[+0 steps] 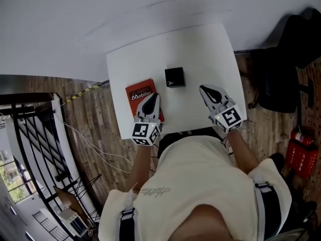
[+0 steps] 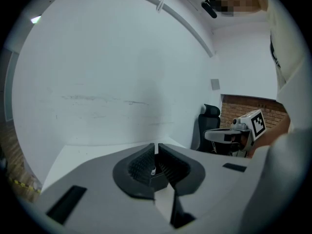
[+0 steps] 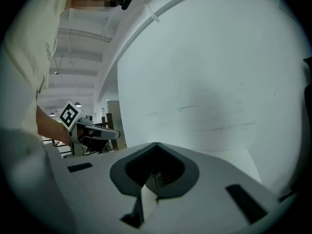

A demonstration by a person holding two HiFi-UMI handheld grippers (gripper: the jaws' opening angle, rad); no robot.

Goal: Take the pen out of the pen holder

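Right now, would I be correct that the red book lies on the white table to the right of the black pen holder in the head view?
Not quite: the head view shows the red book on the white table to the left of the black pen holder, not its right.

In the head view the black pen holder (image 1: pixel 174 77) is too small to tell whether a pen stands in it. Left of it, the left gripper (image 1: pixel 153 96) covers part of the red book (image 1: pixel 136 93); nearer than it, the person's torso (image 1: pixel 200 174) hides the table's (image 1: pixel 200 49) edge.
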